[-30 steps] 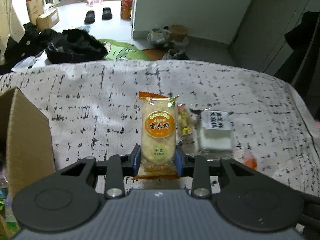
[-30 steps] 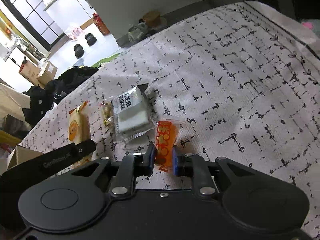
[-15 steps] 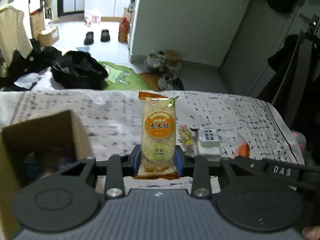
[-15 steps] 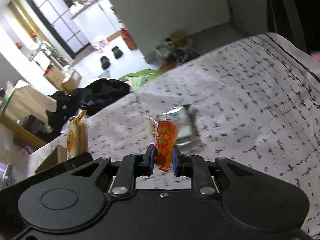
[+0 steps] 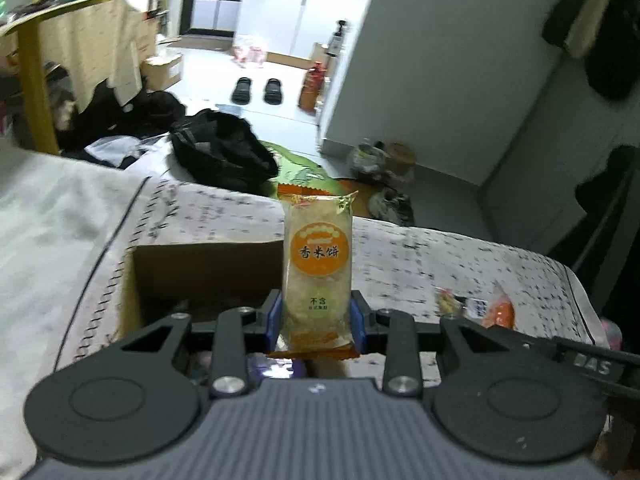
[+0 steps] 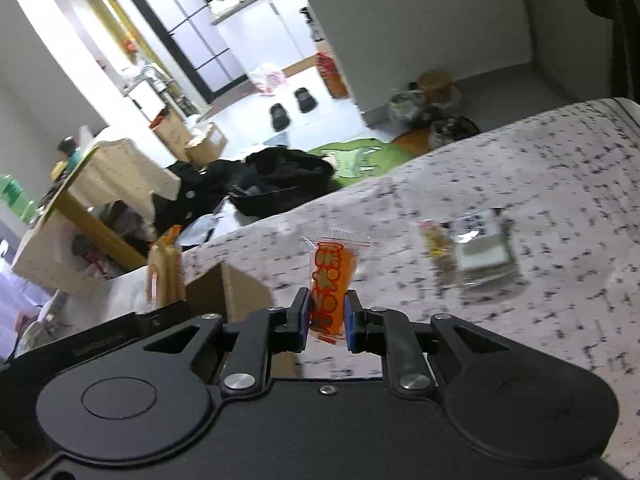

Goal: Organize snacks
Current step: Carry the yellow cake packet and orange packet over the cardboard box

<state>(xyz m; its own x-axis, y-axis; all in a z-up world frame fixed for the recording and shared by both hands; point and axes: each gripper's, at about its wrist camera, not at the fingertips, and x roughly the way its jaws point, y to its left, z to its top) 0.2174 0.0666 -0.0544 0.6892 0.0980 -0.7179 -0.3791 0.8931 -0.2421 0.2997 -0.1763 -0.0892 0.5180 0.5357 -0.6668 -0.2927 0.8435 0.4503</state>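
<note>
While its blue pads press on both long edges, the left tool [image 5: 316, 320] grasps the rice cracker packet [image 5: 317, 270] near its lower end, so the packet's long axis runs straight out along the fingers, crimped orange top seal farthest away. It is a glossy clear wrapper with a round orange label, held above the open cardboard box [image 5: 200, 268]. The right tool [image 6: 326, 318] is clenched on a small orange sachet [image 6: 330, 280], slim and crinkly, its clear sealed end pointing away. Both hang over the surface [image 6: 560, 184], covered in pale cloth with black dashes, where two more blurred packets [image 6: 472, 252] lie flat
</note>
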